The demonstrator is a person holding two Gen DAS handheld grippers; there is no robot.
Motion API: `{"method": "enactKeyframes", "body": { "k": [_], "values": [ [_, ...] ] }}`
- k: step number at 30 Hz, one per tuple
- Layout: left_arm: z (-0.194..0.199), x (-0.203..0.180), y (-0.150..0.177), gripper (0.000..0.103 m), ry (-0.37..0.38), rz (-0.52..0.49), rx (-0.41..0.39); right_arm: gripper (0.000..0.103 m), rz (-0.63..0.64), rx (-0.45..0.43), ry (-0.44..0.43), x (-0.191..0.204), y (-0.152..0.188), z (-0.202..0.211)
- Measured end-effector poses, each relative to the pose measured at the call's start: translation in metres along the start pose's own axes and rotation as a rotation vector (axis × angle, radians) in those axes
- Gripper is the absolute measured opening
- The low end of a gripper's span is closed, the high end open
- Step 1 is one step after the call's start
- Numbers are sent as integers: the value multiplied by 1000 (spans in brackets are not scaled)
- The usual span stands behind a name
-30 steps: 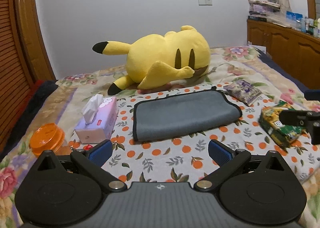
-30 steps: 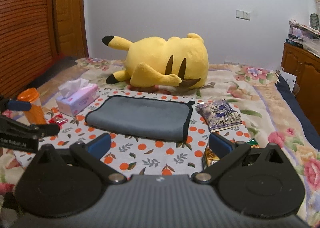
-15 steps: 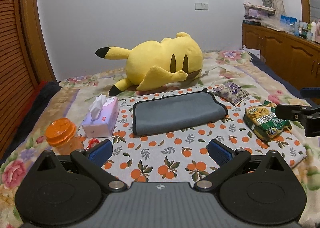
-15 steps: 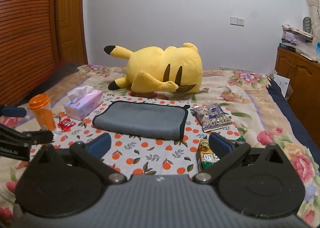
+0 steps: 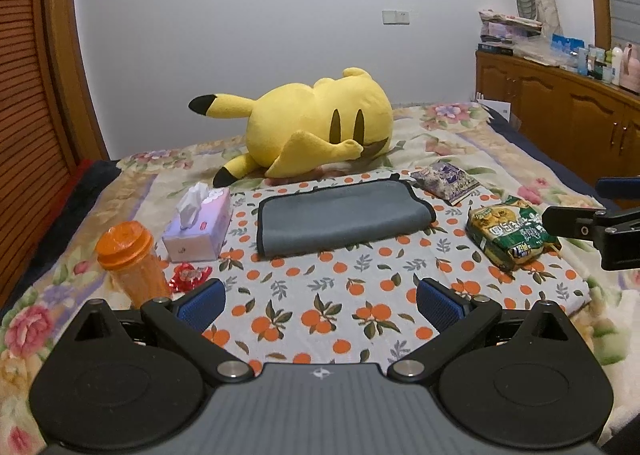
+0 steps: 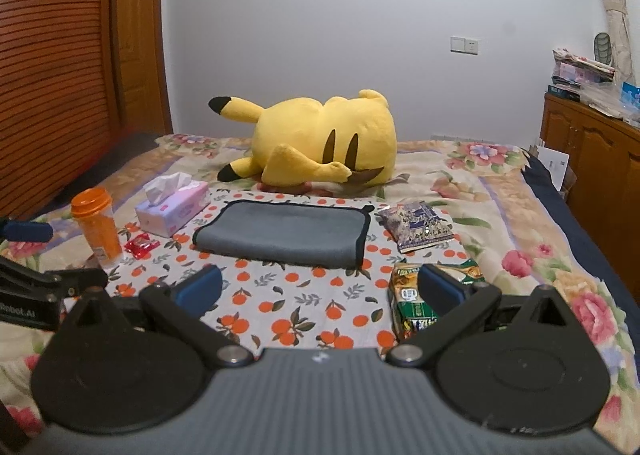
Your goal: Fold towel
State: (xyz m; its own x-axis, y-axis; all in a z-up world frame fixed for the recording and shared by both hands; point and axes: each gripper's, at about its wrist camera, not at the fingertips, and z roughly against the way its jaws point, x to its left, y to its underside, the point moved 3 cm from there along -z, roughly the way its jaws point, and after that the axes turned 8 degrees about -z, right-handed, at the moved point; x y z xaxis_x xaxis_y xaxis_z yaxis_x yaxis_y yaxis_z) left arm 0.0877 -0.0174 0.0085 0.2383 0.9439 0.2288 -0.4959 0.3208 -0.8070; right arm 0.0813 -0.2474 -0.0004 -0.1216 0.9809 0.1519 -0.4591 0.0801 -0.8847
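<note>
A grey towel (image 5: 340,215) with a black hem lies folded into a flat rectangle on the orange-print cloth (image 5: 320,307) on the bed; it also shows in the right wrist view (image 6: 282,233). My left gripper (image 5: 320,301) is open and empty, well back from the towel's near edge. My right gripper (image 6: 320,289) is open and empty, also back from the towel. The right gripper shows at the right edge of the left wrist view (image 5: 596,211). The left gripper shows at the left edge of the right wrist view (image 6: 44,255).
A yellow plush toy (image 5: 316,127) lies behind the towel. A tissue box (image 5: 200,227), an orange bottle (image 5: 130,259) and a red wrapper (image 5: 188,275) are left of it. A purple snack bag (image 5: 446,179) and a green snack bag (image 5: 510,235) are right. Wooden cabinets (image 5: 568,127) stand right.
Both grippers have pulled back and up from the towel, so it looks smaller and farther. The towel has not moved. Both stay open.
</note>
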Motion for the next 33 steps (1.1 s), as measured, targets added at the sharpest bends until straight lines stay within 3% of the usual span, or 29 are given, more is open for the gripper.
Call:
{"method": "enactKeyframes", "body": {
  "k": [17, 33],
  "values": [
    [-2, -13, 45, 103, 19, 53, 70, 103, -39, 47, 4, 0, 39, 7],
    [0, -21, 67, 103, 17, 65, 77, 103, -47, 66, 24, -4, 62, 8]
  ]
}}
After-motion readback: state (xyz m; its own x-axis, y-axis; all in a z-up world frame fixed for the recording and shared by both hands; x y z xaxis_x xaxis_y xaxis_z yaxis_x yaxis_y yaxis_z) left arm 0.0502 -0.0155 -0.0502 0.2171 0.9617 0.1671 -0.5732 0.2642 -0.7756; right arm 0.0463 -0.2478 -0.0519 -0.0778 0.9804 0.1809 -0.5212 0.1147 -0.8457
